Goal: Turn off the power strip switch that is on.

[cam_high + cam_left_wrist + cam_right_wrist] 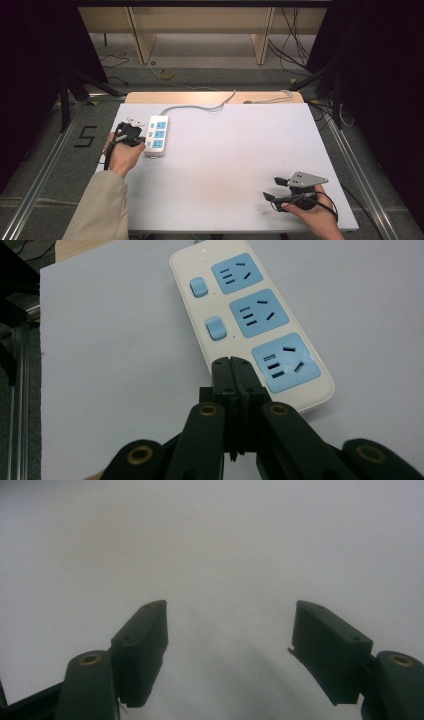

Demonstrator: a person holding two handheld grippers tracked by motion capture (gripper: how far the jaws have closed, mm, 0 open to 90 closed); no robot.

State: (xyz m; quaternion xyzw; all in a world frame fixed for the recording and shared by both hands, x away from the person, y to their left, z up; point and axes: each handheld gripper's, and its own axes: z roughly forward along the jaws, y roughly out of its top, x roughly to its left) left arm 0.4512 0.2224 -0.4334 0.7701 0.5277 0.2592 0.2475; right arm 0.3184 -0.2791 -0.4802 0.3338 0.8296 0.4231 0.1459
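Third switch of the power strip (260,330) hidden behind the left tool (231,365).

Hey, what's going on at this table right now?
A person holds a gripper in each hand over a white table. The left gripper, jaws shut, presses its tips at the near switch side of a white power strip with blue sockets. The right gripper rests open near the table's front right, holding nothing.
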